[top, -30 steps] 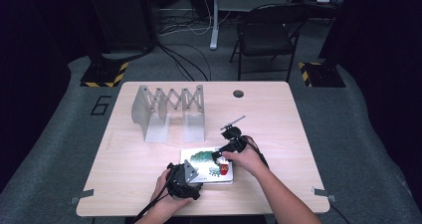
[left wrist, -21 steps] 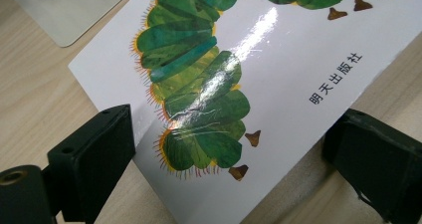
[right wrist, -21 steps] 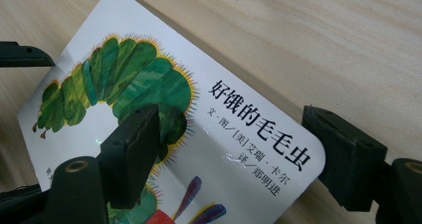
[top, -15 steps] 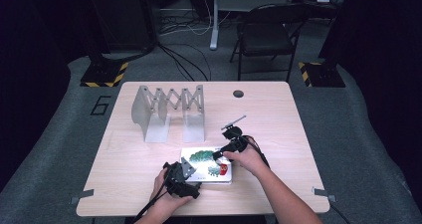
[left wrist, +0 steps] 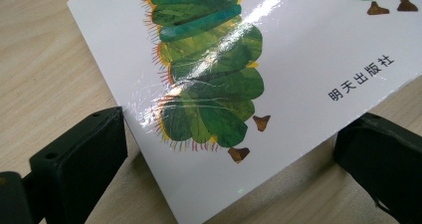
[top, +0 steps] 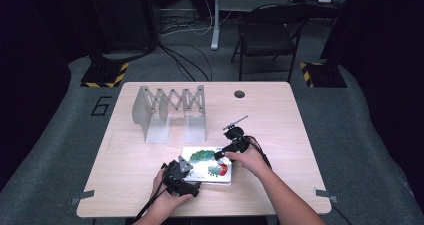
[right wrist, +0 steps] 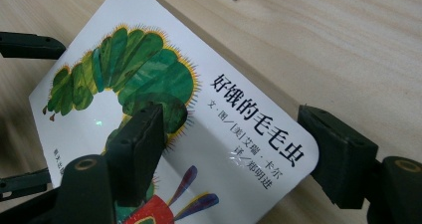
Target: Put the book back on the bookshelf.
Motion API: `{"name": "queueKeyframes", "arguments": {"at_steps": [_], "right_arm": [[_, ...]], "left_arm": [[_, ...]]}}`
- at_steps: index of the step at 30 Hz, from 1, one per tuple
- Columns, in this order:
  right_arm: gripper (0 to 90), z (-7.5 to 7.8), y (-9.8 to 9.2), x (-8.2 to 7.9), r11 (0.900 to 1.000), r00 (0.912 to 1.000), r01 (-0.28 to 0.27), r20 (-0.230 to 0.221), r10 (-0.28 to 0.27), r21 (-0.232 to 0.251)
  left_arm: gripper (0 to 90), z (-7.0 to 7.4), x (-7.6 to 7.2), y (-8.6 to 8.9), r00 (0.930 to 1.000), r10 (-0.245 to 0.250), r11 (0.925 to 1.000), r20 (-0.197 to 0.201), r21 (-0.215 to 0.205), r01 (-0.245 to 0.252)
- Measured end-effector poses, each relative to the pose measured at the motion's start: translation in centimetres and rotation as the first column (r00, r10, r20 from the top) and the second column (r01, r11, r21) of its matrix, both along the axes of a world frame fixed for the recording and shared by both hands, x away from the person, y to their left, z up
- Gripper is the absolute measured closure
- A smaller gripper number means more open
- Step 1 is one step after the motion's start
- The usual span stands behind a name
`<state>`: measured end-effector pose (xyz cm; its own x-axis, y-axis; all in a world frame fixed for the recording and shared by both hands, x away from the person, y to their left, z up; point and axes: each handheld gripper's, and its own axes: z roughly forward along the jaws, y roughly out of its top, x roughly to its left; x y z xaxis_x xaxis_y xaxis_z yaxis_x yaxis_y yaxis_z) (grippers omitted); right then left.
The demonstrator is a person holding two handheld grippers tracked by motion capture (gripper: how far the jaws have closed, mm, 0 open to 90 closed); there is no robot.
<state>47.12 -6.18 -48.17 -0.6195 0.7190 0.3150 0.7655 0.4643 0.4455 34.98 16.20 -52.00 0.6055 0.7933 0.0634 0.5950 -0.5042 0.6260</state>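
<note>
The picture book [top: 207,164] lies flat at the lower centre of the table [top: 280,120], its corners between the spread jaws of the left gripper [top: 181,171], just opened, and right gripper [top: 220,156], just narrowing, probably to lift it.

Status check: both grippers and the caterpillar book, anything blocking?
Left gripper open, jaws astride the book corner, just widened. Right gripper open, closing on the opposite corner, not gripping. Book flat on table. Expanding rack clear behind.

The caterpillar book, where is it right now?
In the high view the caterpillar book lies flat near the table's front edge, between the left gripper and right gripper, in front of the grey folding rack.
</note>
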Motion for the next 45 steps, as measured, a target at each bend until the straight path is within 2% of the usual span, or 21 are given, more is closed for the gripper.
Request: {"name": "queueKeyframes", "arguments": {"at_steps": [6,13,18,25,28,38,45], "right_arm": [[31.0,0.4,-0.1,0.0,1.0,0.9999,-0.006,0.009,0.006,0.003],[34.1,0.6,-0.4,0.0,1.0,1.0,0.001,-0.001,-0.001,0.022],[35.2,0.7,-0.5,0.1,1.0,0.9999,-0.01,0.007,0.01,0.017],[38.1,1.0,-0.7,0.2,0.999,0.9996,-0.03,0.002,0.03,0.011],[39.5,1.2,-0.7,0.1,1.0,0.9997,-0.022,-0.006,0.022,0.016],[41.3,1.1,-1.1,0.2,0.999,0.9991,-0.042,-0.005,0.042,0.029],[41.5,1.2,-1.2,0.3,0.998,0.9986,-0.052,-0.004,0.052,0.031]], "left_arm": [[0.2,0.0,0.0,-0.1,1.0,0.007,1.0,-0.002,-0.005,-0.007],[0.1,0.0,0.0,-0.2,0.9998,0.019,0.9998,-0.004,0.003,-0.019],[0.2,0.0,0.0,-0.3,0.9997,0.025,0.9997,-0.005,-0.001,-0.025],[0.1,0.0,-0.1,-0.4,0.9997,0.025,0.9997,-0.006,-0.002,-0.025],[0.2,0.0,-0.1,-0.4,0.9996,0.027,0.9996,-0.003,-0.001,-0.027],[1.5,0.2,0.0,-0.2,0.9999,0.001,1.0,-0.015,0.004,-0.001],[5.6,0.4,0.0,0.2,0.9994,-0.029,0.9995,-0.021,0.008,0.03]]}}
